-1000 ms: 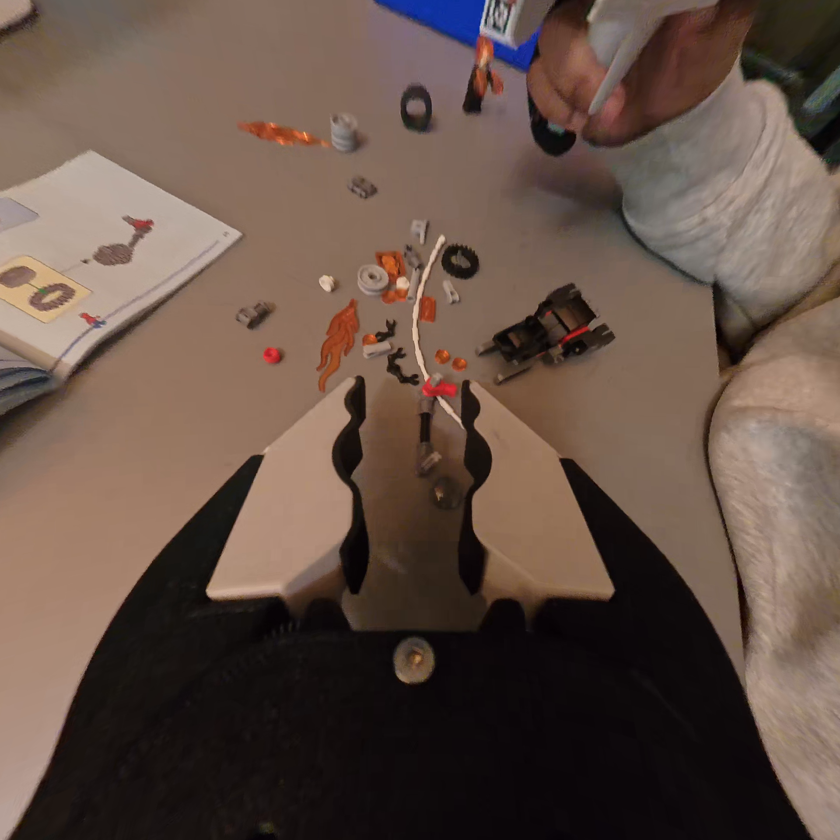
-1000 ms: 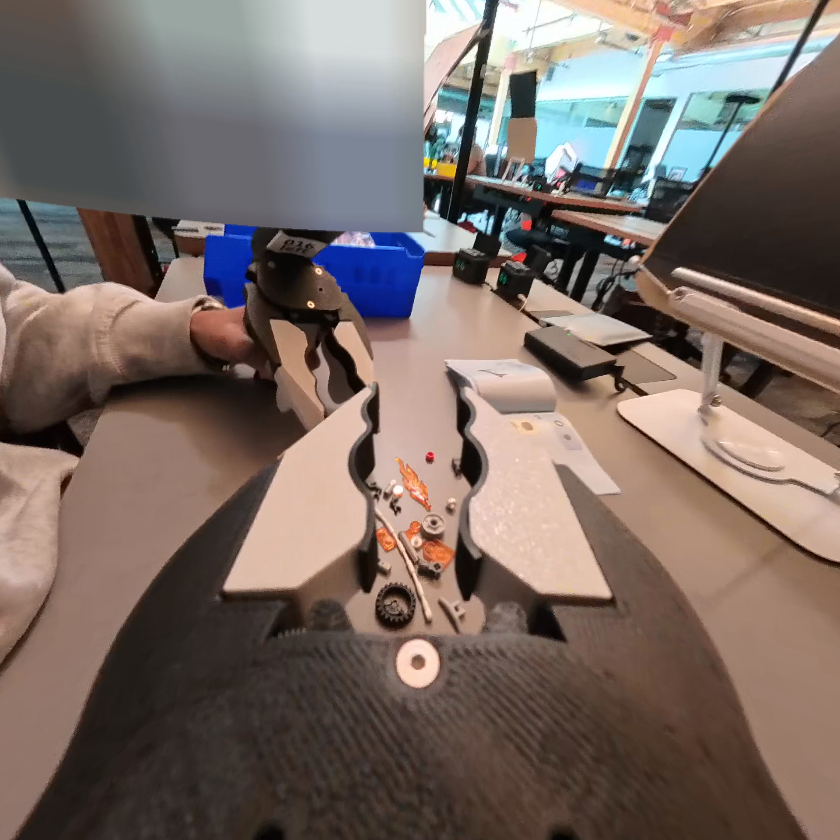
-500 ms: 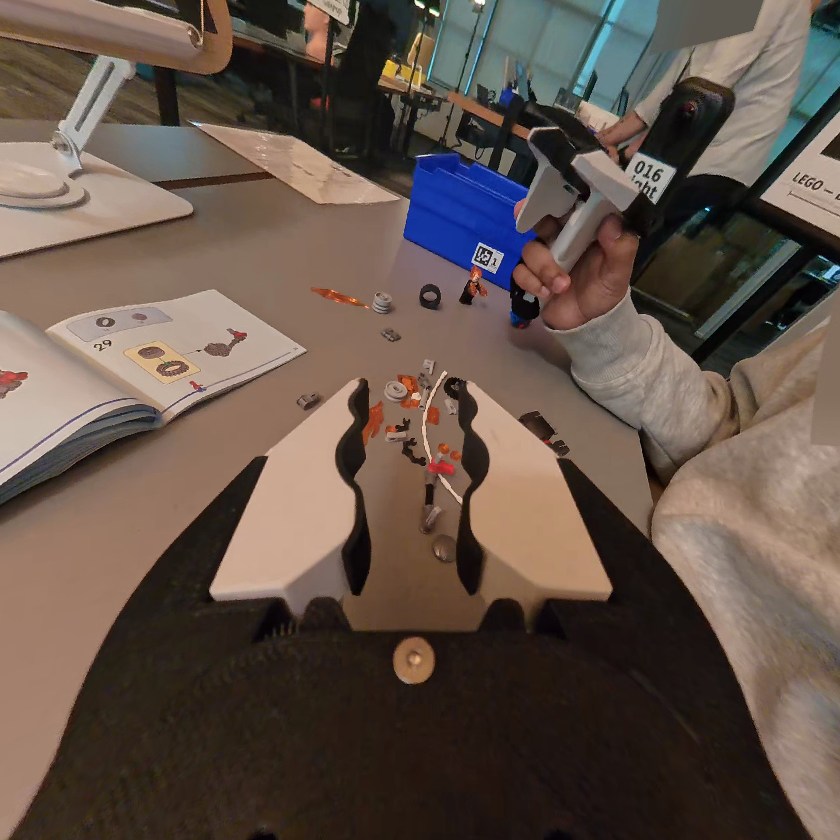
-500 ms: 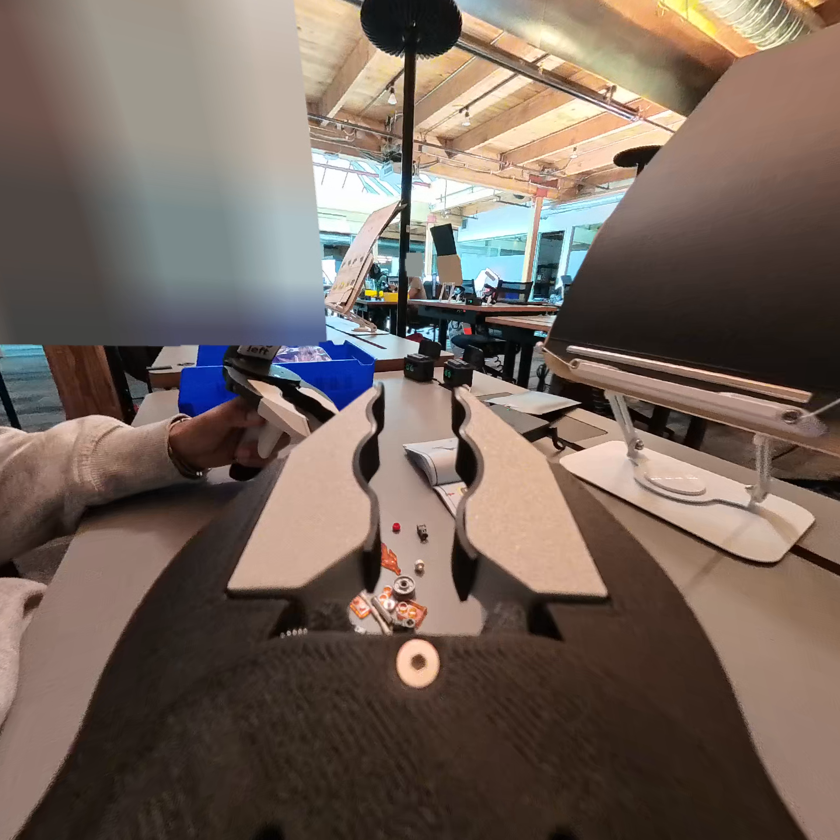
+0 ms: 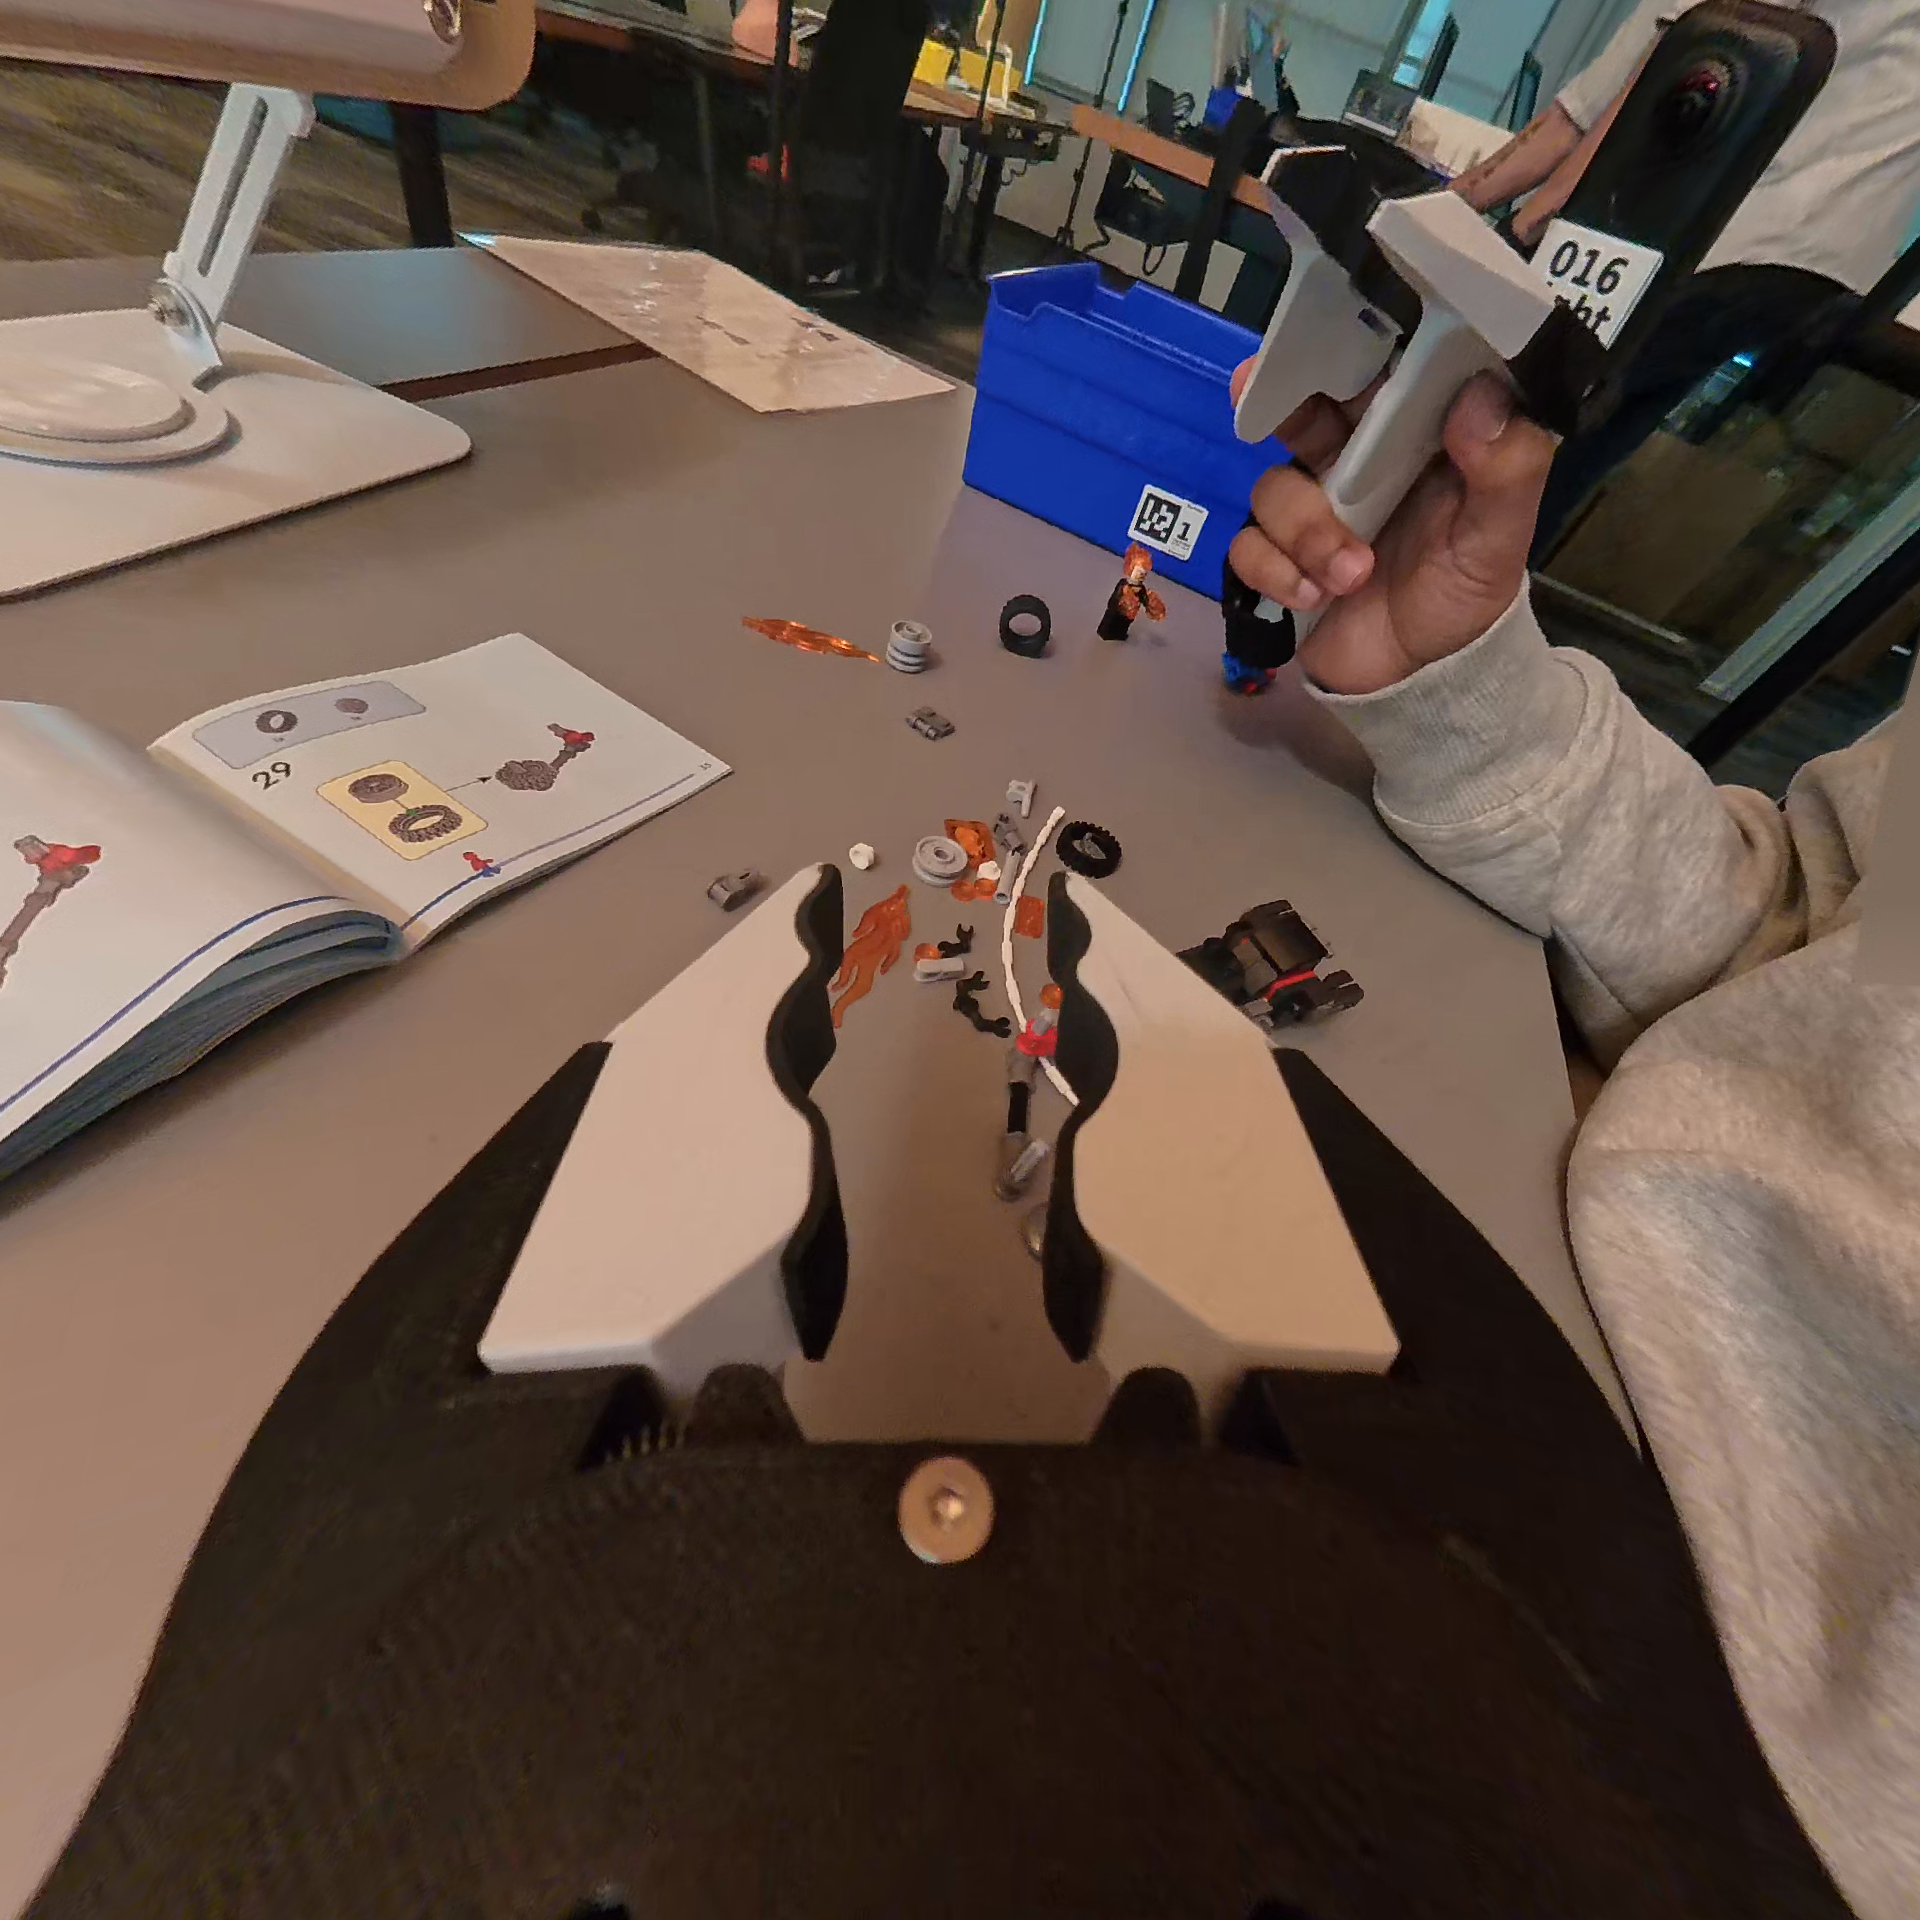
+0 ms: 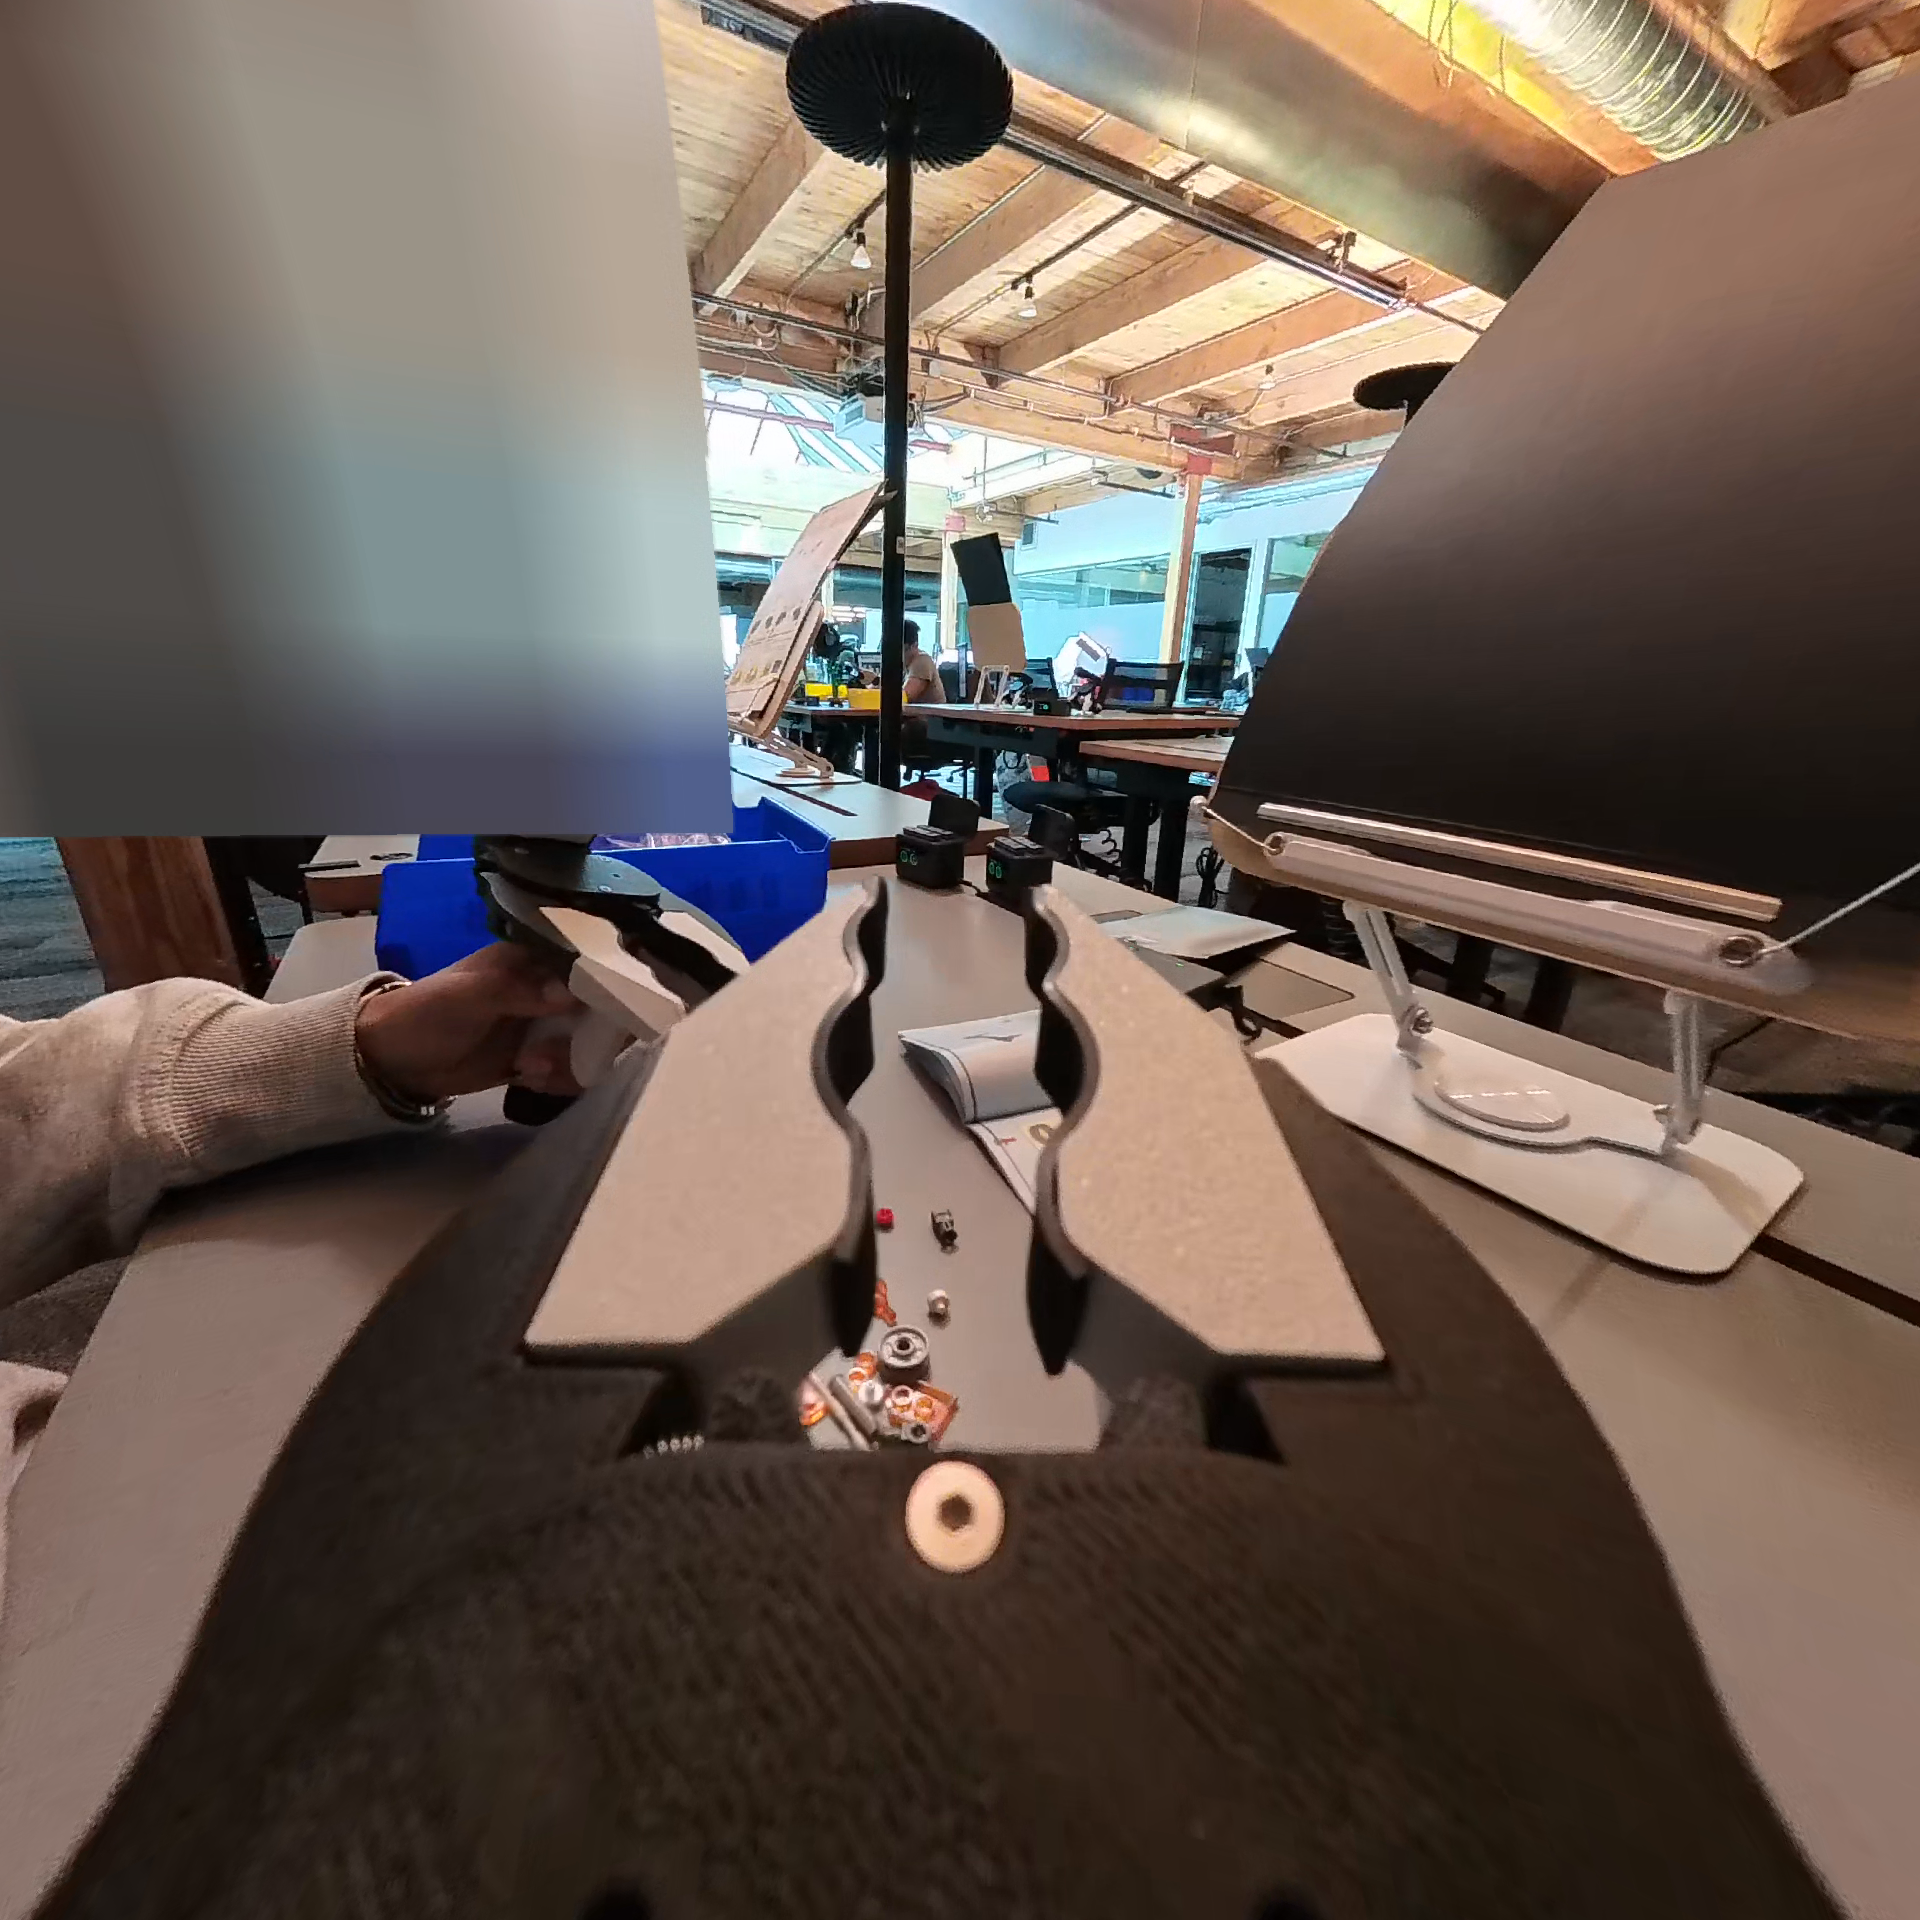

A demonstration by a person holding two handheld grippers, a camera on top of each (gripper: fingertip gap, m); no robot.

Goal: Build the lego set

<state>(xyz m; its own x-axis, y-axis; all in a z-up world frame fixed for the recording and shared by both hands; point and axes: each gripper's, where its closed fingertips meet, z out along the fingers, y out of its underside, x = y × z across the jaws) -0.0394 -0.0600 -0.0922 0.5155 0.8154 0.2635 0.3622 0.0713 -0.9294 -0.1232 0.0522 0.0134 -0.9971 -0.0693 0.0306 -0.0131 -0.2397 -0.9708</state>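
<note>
My left gripper point(image 5: 938, 894) is open and empty, low over the grey table point(image 5: 623, 540). Loose lego pieces lie ahead of and between its fingers: a black-and-grey axle with a red top point(image 5: 1023, 1091), an orange flame point(image 5: 873, 951), a white flexible rod point(image 5: 1010, 935), a grey wheel hub point(image 5: 938, 860), a black toothed tyre point(image 5: 1088, 847). A black chassis point(image 5: 1273, 961) lies to the right. My right gripper point(image 6: 956, 899) is open and empty, raised and tilted up; a hand holds it high in the left wrist view point(image 5: 1371, 281). Small pieces point(image 6: 894, 1392) show under it.
An open instruction booklet point(image 5: 312, 831) lies at the left. A blue bin point(image 5: 1101, 416) stands at the back, with a minifigure point(image 5: 1132, 592), a black tyre point(image 5: 1025, 623), a grey hub point(image 5: 909, 646) and a flame point(image 5: 810, 636) before it. A white stand base point(image 6: 1527, 1132) is on the right. Tip to tip, the grippers are about 20 centimeters apart.
Both grippers have tilted upward, so the views now look across the table instead of down. The right gripper has been lifted. Both jaws have stayed open.
</note>
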